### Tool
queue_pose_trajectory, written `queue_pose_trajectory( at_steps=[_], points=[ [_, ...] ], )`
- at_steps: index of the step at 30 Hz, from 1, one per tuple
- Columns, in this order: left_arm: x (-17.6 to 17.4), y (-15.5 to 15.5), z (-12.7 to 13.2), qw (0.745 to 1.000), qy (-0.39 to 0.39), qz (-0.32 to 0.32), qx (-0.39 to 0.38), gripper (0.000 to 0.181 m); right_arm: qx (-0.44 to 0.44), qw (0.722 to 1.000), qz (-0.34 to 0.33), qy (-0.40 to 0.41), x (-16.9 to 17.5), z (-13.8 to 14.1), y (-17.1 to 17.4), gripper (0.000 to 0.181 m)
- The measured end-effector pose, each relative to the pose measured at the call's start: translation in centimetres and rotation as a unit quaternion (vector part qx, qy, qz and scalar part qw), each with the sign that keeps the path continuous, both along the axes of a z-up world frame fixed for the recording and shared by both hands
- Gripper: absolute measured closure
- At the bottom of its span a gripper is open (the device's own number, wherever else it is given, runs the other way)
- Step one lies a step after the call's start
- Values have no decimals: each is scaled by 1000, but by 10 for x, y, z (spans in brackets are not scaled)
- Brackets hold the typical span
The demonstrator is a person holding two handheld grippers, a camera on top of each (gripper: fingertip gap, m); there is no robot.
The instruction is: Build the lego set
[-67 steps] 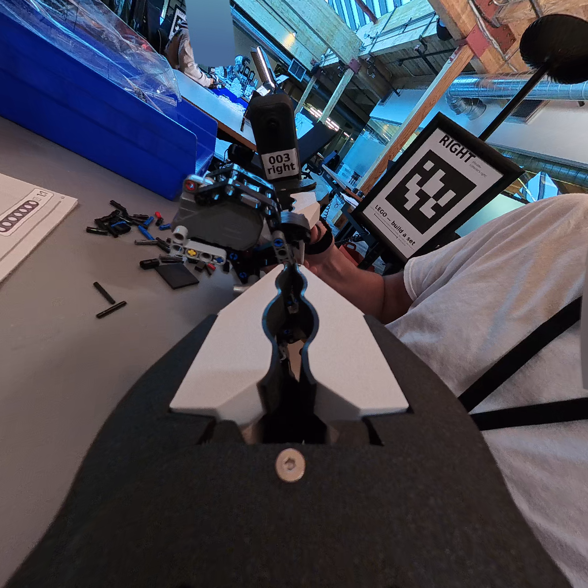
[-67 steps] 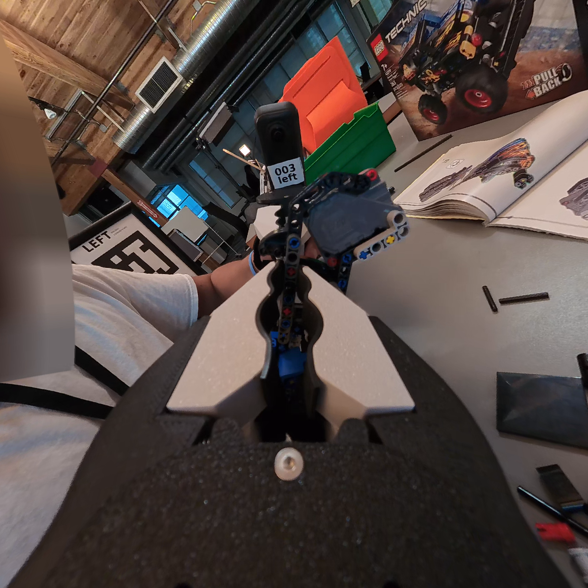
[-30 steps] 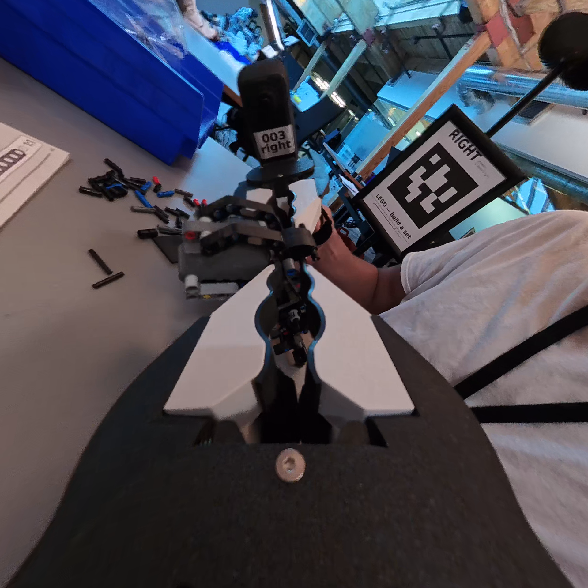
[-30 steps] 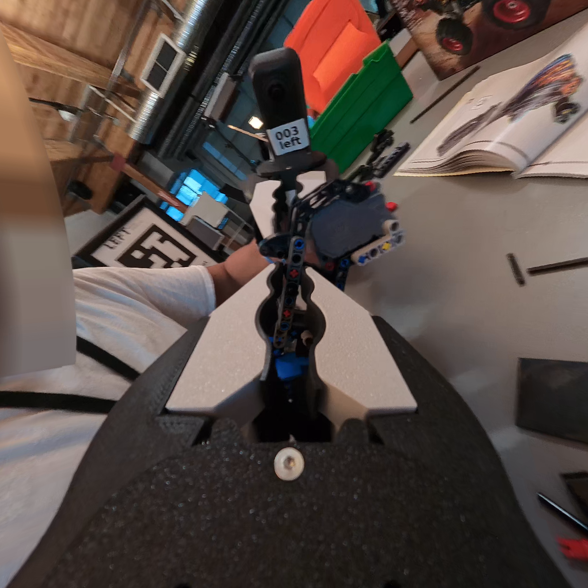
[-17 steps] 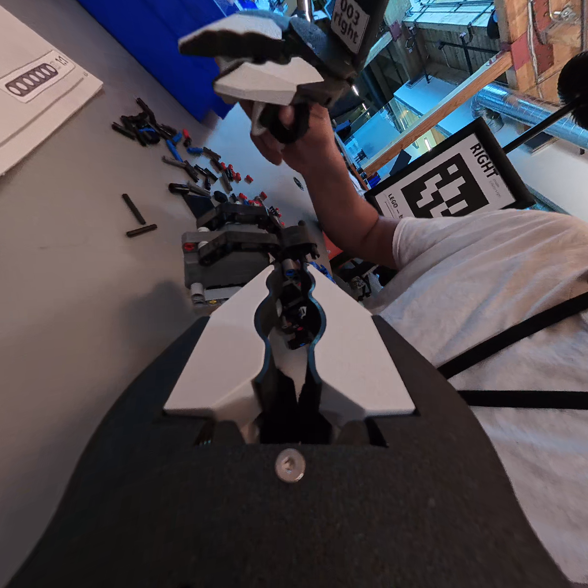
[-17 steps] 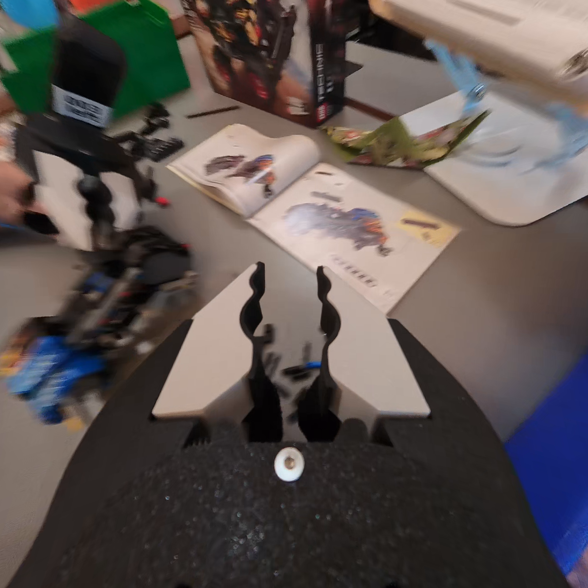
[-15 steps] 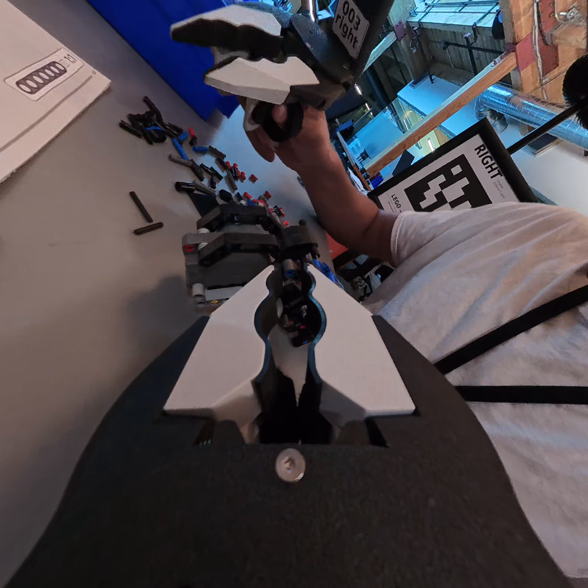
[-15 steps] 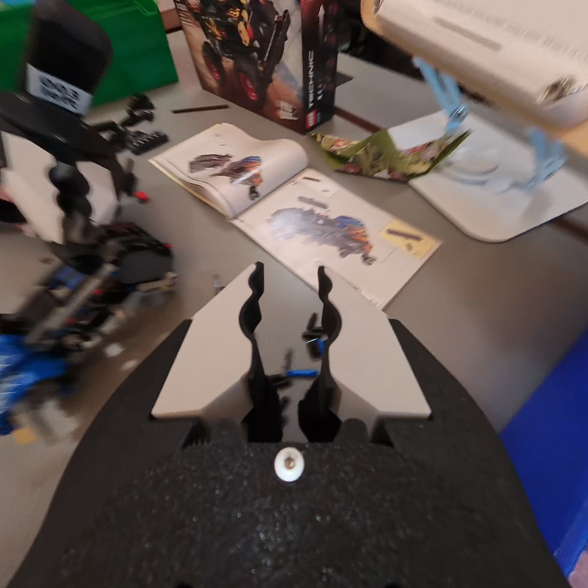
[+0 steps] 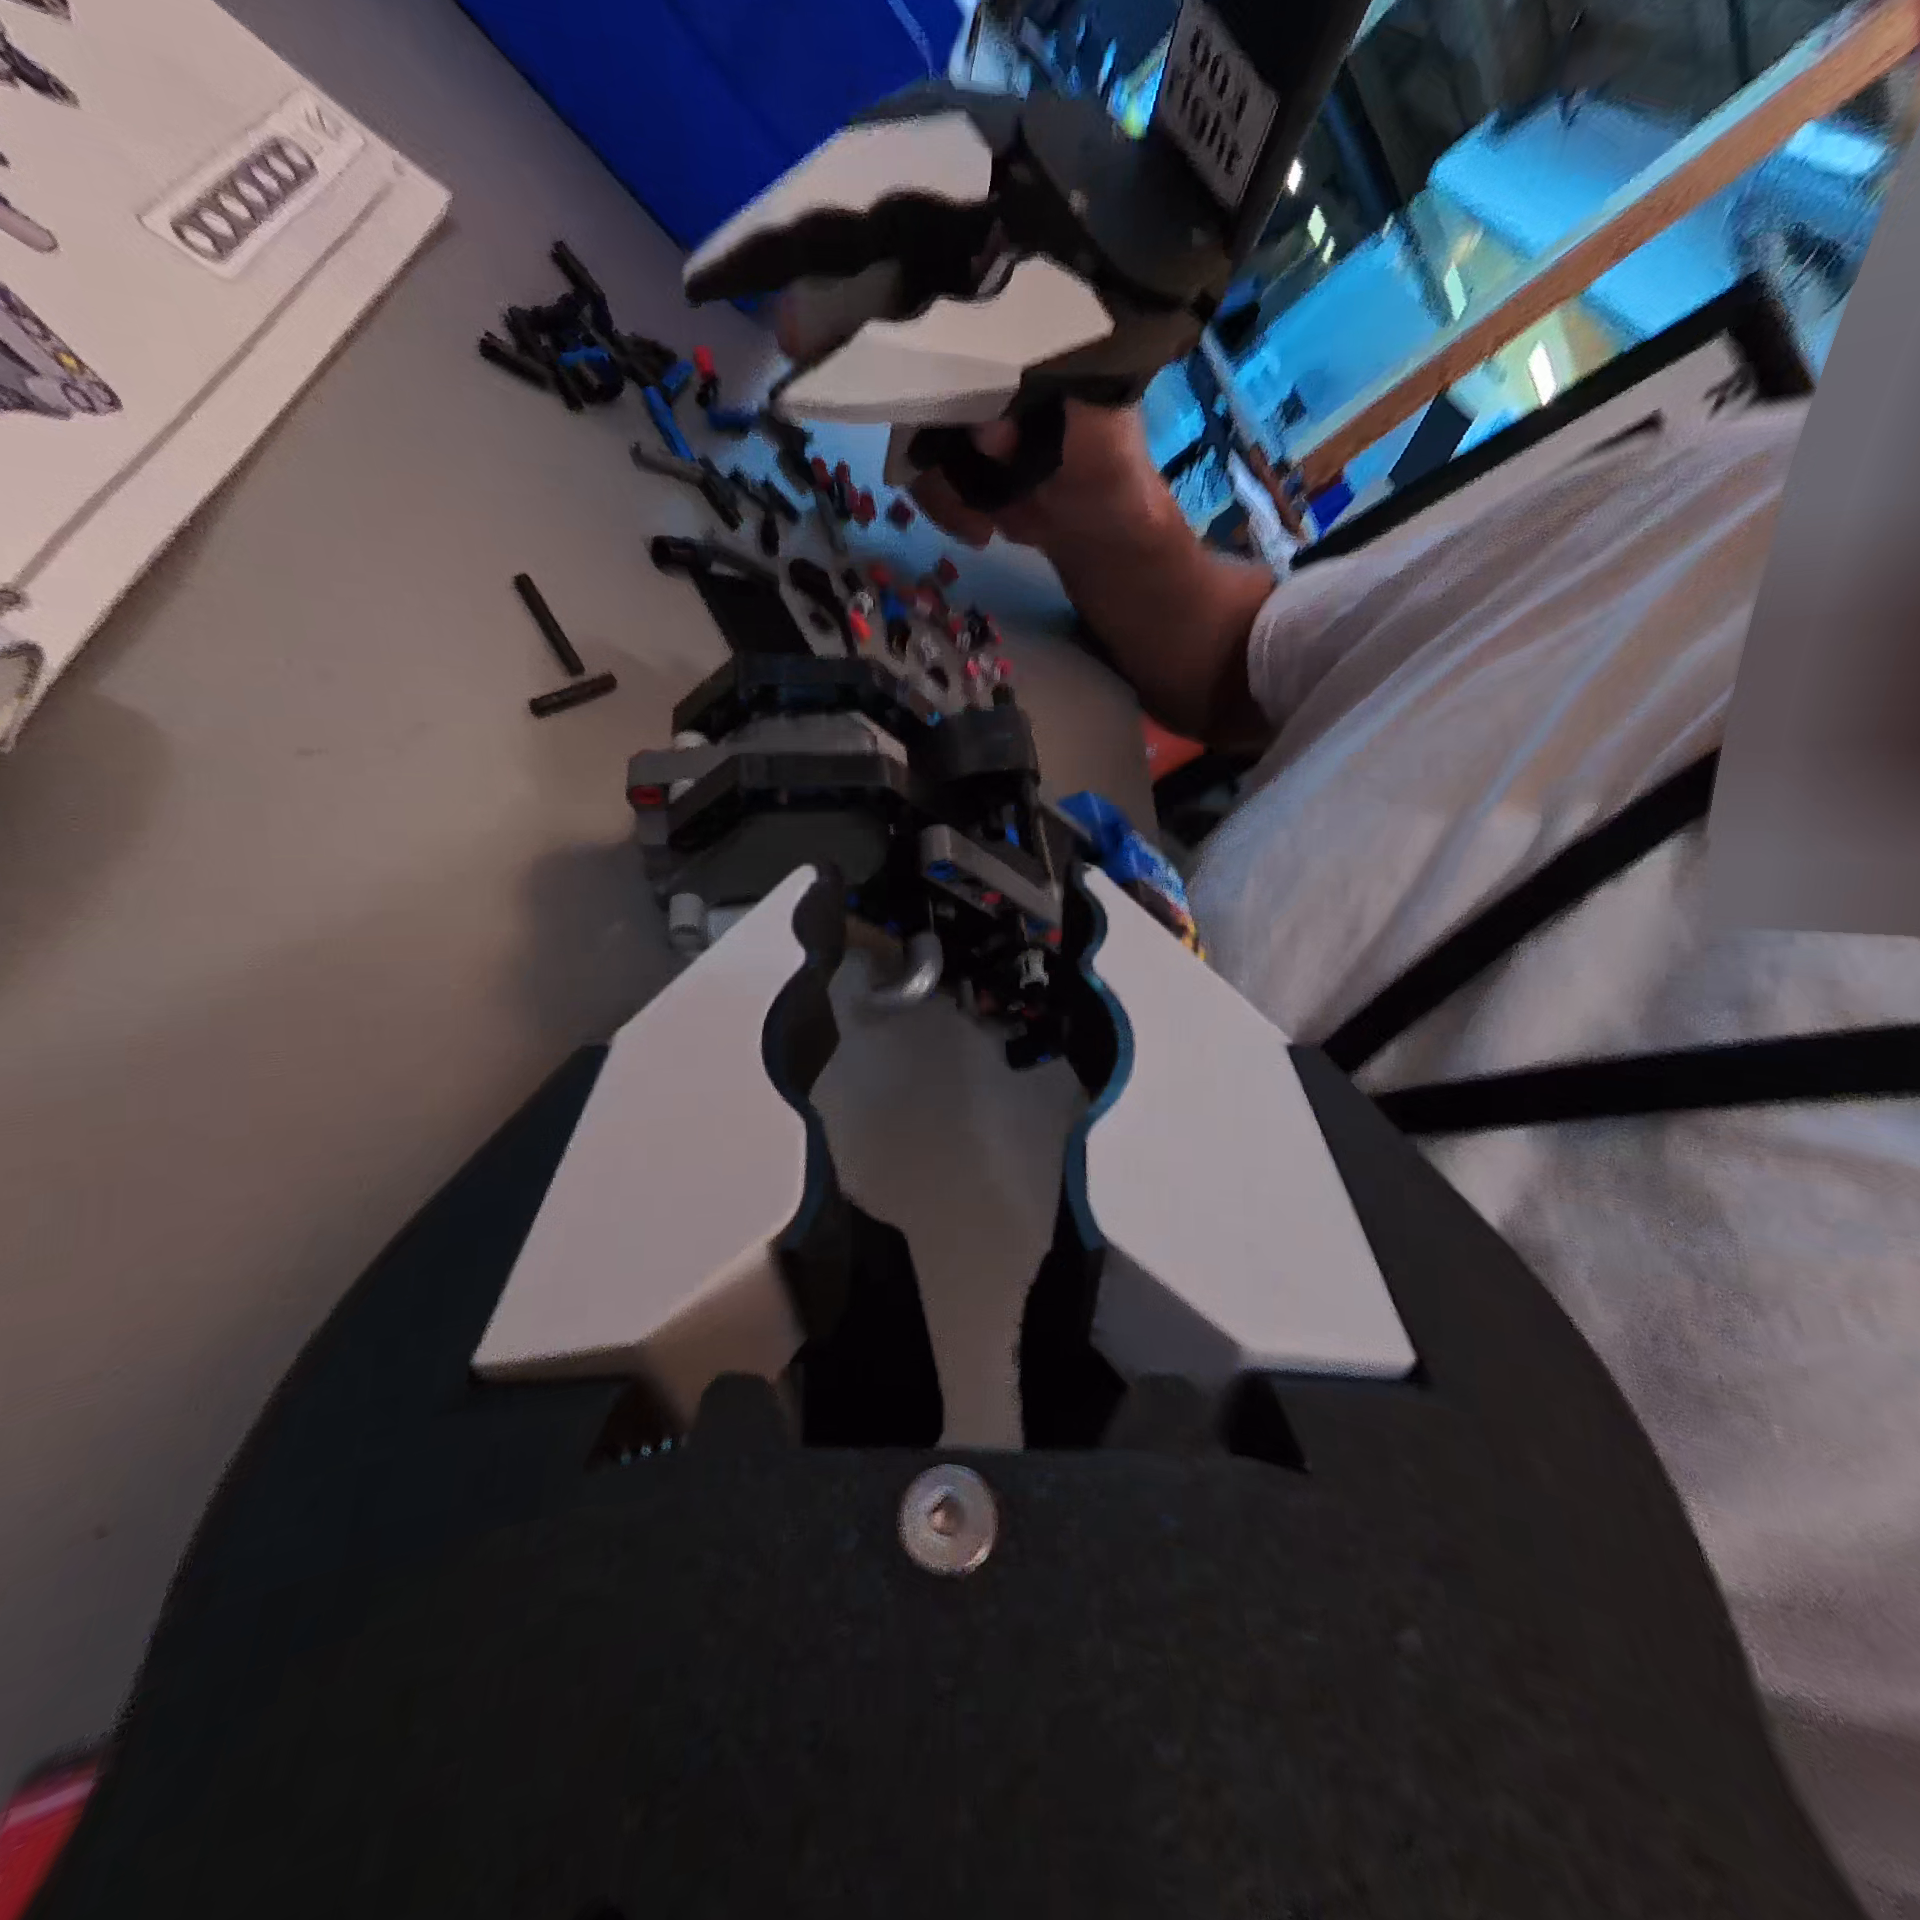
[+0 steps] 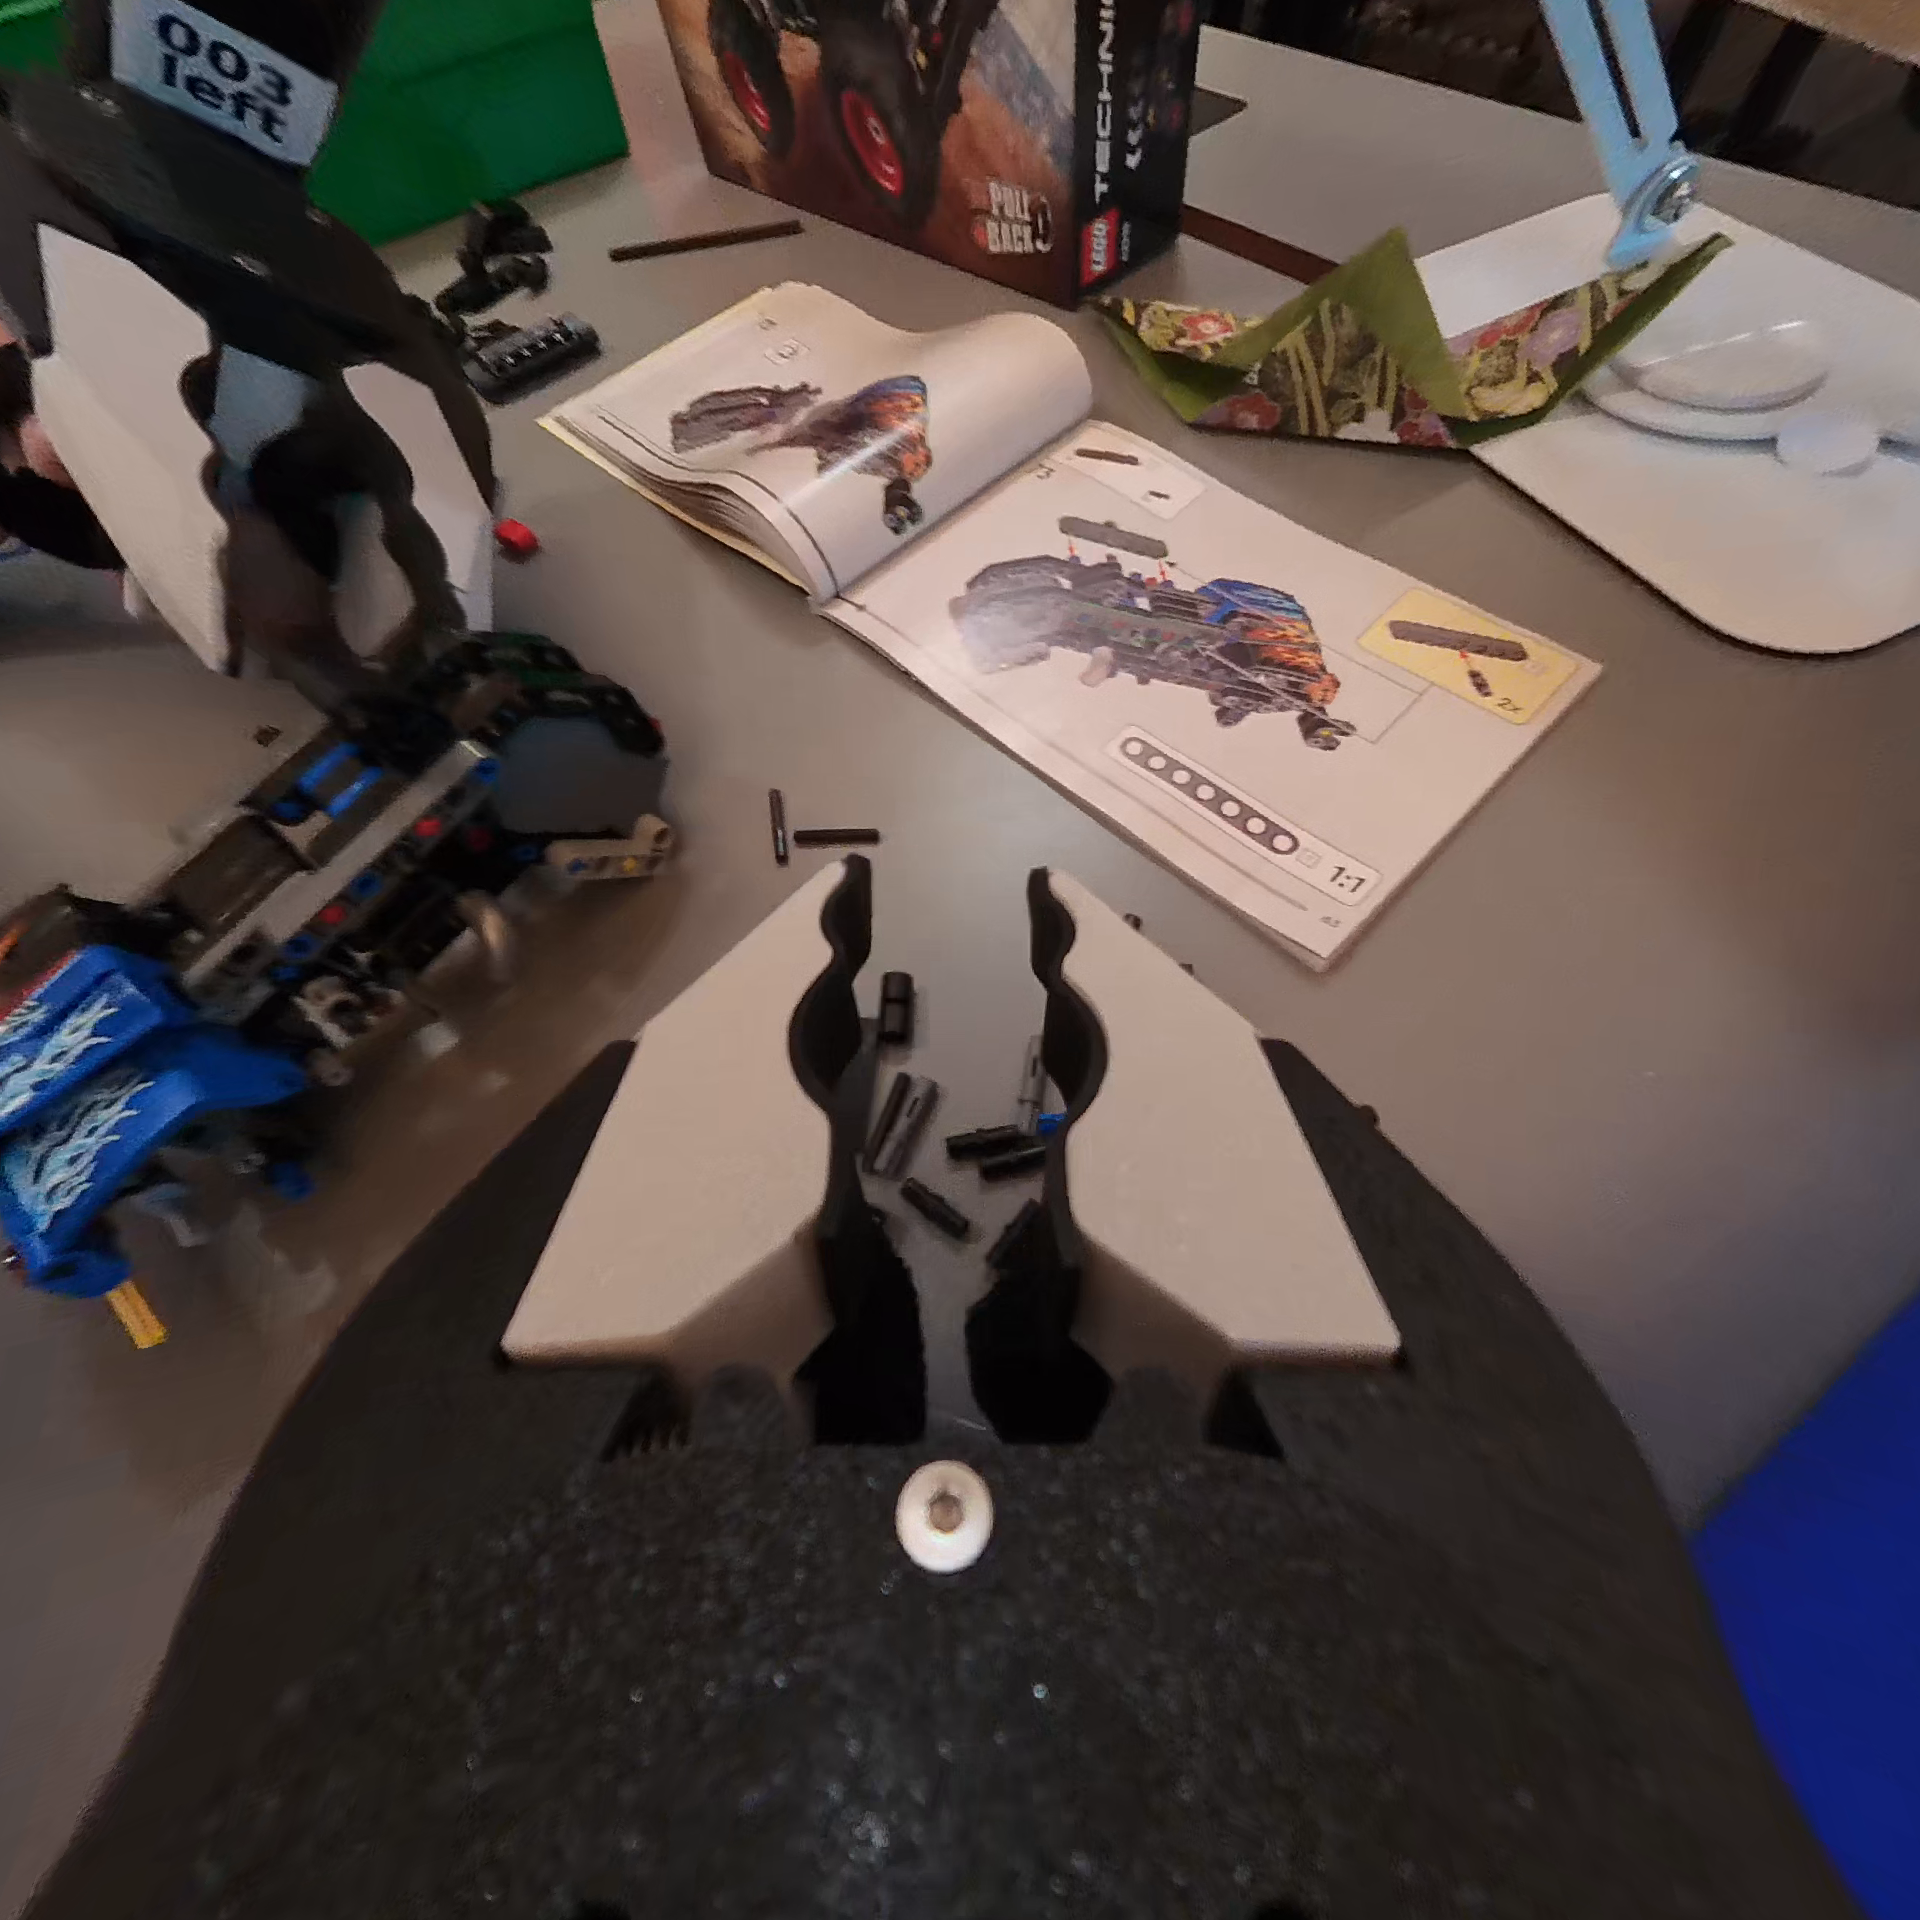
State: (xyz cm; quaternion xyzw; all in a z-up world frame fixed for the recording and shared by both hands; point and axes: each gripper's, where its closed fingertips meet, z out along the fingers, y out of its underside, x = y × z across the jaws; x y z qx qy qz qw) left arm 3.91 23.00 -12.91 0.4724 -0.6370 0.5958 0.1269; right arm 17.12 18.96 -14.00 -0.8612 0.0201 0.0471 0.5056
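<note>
Grippers both with jaws apart. Left gripper [image 9: 945, 914] stands wide over the lego model [image 9: 790, 800], which rests on the grey table [image 9: 260, 831]; fingertips flank the model's near end, contact not discernible through blur. Right gripper [image 10: 945, 883] spread moderately, holding nothing, hovering above a scatter of small black pins [image 10: 914, 1122] on the table. Model [image 10: 343, 831] lies left of it in the right wrist view, blue flame-printed panel [image 10: 94, 1091] at the near end, left gripper [image 10: 291, 582] above it. Open instruction booklet [image 10: 1091, 623] lies beyond the pins; set box [image 10: 966, 125] stands behind the booklet. Two loose black axles [image 10: 821, 831] lie between model and booklet.
</note>
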Motion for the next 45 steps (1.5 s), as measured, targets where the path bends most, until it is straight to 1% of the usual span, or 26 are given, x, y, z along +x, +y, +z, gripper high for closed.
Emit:
queue_pose_trajectory(
  at_steps=[1, 3, 5, 7, 9, 10, 12, 14, 17, 18, 19, 20, 23, 26, 29, 33, 36, 42, 43, 45],
  points=[
    [-7, 0, -3, 1000, 8, -21, 21, 138, 3, 1000, 3, -3, -2, 2, -1, 152],
    [-21, 0, -8, 996, 19, -63, 65, 136, 13, 1000, -1, -16, 0, 9, -2, 152],
    [-19, 12, -5, 992, 9, -54, 115, 136, 25, 999, -10, -28, 4, 15, -3, 153],
    [-10, 28, 15, 990, -11, -28, 139, 137, 27, 999, -18, -28, 11, 16, -5, 153],
    [7, 42, 35, 984, -33, -7, 173, 140, 27, 999, -17, 2, 13, 15, -5, 153],
    [21, 50, 38, 977, -38, 3, 209, 141, 27, 999, -14, 23, 12, 14, -6, 153],
    [57, 64, 32, 952, -42, 19, 302, 141, 32, 998, -10, 59, 10, 14, -5, 153],
    [99, 67, 20, 921, -63, 29, 383, 140, 37, 996, -7, 77, 8, 16, -5, 153],
    [143, 45, -9, 872, -110, -18, 476, 139, 24, 997, -8, 67, 9, 9, -5, 153],
    [154, 35, -17, 859, -132, -36, 494, 138, 21, 998, -9, 62, 10, 8, -5, 154],
    [162, 23, -24, 850, -146, -56, 502, 138, 19, 998, -10, 58, 10, 7, -5, 154],
    [168, 13, -29, 848, -154, -71, 502, 137, 19, 998, -10, 56, 10, 7, -5, 154],
    [181, -17, -35, 868, -159, -97, 460, 139, 16, 998, -7, 62, 9, 6, -5, 155],
    [199, -29, -41, 872, -163, -100, 451, 139, 14, 998, -3, 64, 8, 5, -4, 155],
    [210, -34, -50, 866, -166, -103, 461, 138, 9, 998, 2, 66, 5, 4, -4, 155],
    [222, -34, -55, 863, -170, -88, 468, 142, 8, 998, 4, 59, 4, 4, -5, 155],
    [226, -30, -55, 861, -173, -76, 473, 142, 4, 998, 6, 59, 4, 2, -5, 155],
    [224, -26, -46, 872, -169, -60, 456, 148, -2, 998, 12, 60, 1, -1, -4, 155],
    [222, -25, -45, 873, -166, -61, 454, 152, -3, 998, 12, 58, 1, -2, -4, 155],
    [218, -25, -46, 879, -157, -63, 445, 169, -4, 998, 12, 54, 1, -2, -4, 155]
  ],
)
